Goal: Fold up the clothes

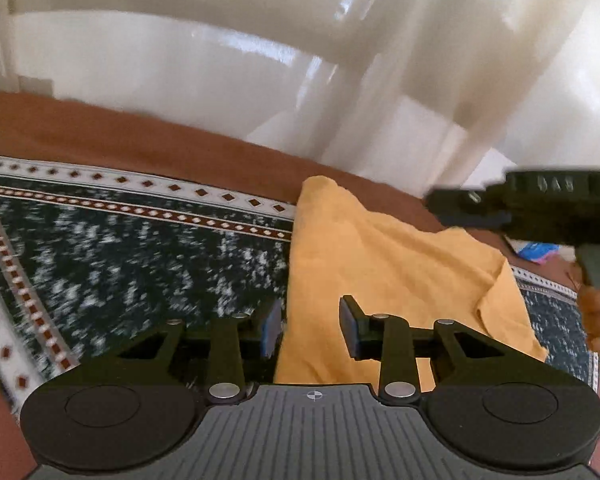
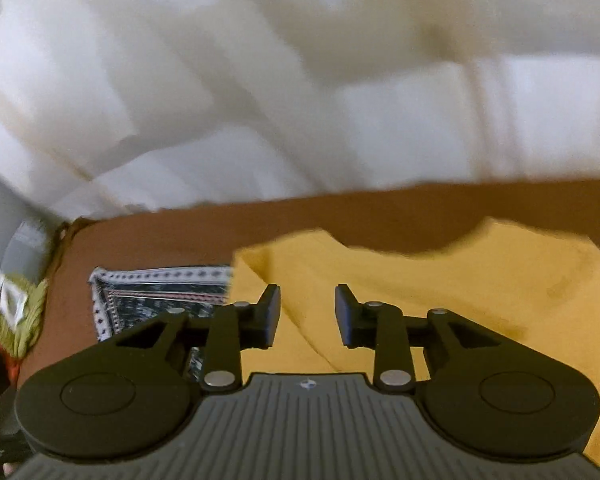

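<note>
Lying on a patterned rug (image 1: 140, 248), the yellow garment (image 1: 380, 248) sits under both grippers' parted, empty fingers.

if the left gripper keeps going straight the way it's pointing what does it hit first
Most likely the yellow garment. The left gripper has its jaws apart with nothing pinched, angled down at the cloth's left edge, beside the patterned blanket. Depth is unclear, so it might graze the blanket instead.

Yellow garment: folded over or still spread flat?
Folded: the yellow garment lies doubled on the patterned mat, a layered edge showing.
</note>
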Motion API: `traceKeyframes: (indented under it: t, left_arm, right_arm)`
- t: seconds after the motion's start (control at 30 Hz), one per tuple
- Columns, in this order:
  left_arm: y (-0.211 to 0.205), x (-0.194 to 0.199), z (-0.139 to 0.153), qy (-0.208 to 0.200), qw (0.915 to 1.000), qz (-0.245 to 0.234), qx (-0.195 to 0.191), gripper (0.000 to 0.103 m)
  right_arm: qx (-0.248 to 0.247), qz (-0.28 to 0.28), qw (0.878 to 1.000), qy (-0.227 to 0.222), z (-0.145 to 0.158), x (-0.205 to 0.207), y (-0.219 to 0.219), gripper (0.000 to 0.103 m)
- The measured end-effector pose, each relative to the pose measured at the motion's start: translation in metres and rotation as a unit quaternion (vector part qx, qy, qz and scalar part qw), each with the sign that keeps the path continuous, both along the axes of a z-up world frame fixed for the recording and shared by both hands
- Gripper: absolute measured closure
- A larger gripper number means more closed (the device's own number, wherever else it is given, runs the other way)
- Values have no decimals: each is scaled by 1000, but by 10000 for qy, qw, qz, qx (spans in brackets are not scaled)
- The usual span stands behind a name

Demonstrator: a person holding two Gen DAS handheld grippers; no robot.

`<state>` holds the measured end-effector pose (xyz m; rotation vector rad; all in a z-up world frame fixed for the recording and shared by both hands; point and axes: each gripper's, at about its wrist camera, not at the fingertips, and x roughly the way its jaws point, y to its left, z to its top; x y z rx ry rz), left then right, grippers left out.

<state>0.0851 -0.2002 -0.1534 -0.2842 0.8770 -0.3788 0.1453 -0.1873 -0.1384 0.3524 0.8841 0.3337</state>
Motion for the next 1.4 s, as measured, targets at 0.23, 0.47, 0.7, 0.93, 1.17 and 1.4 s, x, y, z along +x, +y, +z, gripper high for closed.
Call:
traceKeyframes:
  t: [0.23, 0.47, 0.7, 0.93, 1.17, 1.4]
  left_arm:
    - [-7, 0, -8, 113, 9999, -26, 54, 54]
    - [-1, 8, -18, 178, 9997, 161, 46, 101]
    - [6, 6, -24, -37, 9979, 533, 375, 103]
    - [10, 3, -11, -160, 9987, 332, 362, 80]
    - [7, -27, 16, -354, 9987, -310, 172, 79]
    - [-35, -64, 7, -968, 9717, -1357, 1674, 62]
  right_arm:
    - [-212, 738, 9969, 174, -19, 47, 47, 68]
    - [-344, 1300, 9899, 442, -41, 72, 71, 100]
    - [-245, 1752, 9842, 108, -56, 81, 92, 100]
    - [-103, 1482, 9889, -95, -43, 72, 75, 87]
    - [227, 1087, 9936, -220, -7, 12, 29, 83]
    - [173, 240, 9993, 242, -32, -35, 4, 67]
